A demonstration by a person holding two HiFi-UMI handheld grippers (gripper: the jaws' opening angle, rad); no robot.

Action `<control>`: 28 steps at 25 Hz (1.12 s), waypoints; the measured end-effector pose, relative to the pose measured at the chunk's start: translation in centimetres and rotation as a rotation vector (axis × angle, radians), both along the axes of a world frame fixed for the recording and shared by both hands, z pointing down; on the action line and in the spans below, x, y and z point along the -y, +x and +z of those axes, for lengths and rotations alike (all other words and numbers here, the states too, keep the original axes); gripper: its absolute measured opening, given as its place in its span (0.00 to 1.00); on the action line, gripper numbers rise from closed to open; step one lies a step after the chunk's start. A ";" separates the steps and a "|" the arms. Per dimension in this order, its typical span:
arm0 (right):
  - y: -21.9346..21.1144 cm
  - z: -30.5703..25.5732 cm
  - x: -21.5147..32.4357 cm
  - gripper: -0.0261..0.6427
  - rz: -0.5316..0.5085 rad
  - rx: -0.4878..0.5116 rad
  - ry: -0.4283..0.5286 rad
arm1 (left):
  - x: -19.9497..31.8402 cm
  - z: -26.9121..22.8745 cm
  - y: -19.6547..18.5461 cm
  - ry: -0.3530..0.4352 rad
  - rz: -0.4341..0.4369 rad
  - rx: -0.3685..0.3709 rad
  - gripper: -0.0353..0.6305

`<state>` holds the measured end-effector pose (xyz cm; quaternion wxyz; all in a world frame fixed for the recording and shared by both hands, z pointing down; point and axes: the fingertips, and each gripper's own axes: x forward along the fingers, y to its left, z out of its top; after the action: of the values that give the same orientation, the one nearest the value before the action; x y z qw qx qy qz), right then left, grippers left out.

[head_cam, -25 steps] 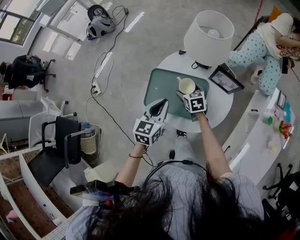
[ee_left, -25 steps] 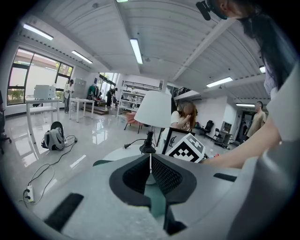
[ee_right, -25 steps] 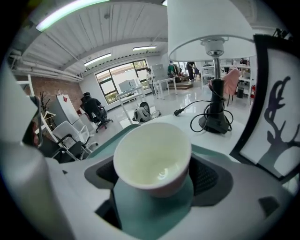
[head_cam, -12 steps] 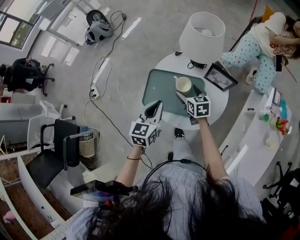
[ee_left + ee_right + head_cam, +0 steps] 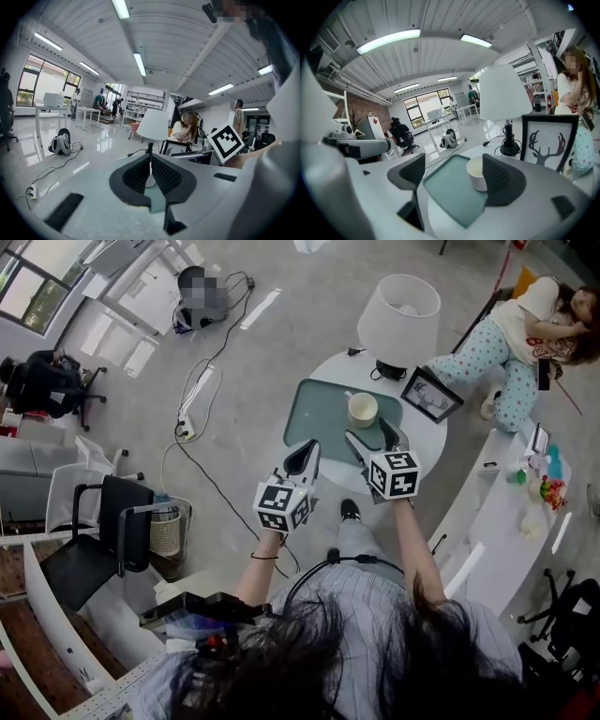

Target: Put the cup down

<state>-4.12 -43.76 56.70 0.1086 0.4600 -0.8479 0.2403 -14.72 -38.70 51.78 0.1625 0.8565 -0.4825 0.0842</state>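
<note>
The cream cup stands upright on the green tray, which lies on the round white table. My right gripper hovers just in front of the cup, open, with nothing between its fingers. In the right gripper view the cup sits on the tray beyond the right gripper, close to the right finger. My left gripper is shut and empty, over the table's near left edge. In the left gripper view its pads meet at the left gripper tip.
A white lamp stands at the table's back, with a framed deer picture to its right. A person in dotted trousers sits on the floor beyond. A cable and power strip lie on the floor at the left.
My right gripper has drawn back from the cup, which stays on the tray. Both grippers have come a little nearer to the person's body.
</note>
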 end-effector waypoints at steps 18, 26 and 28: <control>-3.5 -7.7 -12.7 0.20 0.004 0.079 0.129 | -11.2 -5.3 -0.5 0.131 0.012 -0.008 0.08; -5.2 -7.1 -19.6 0.18 -0.021 0.097 0.095 | -17.5 -4.8 -1.3 0.133 0.021 0.012 0.08; -5.1 -7.2 -20.9 0.18 -0.020 0.097 0.091 | -18.7 -4.5 -1.3 0.124 0.019 -0.001 0.08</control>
<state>-9.19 -22.86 49.53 0.0490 0.4436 -0.8668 0.2224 -16.01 -20.01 47.29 0.1086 0.8694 -0.4787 0.0555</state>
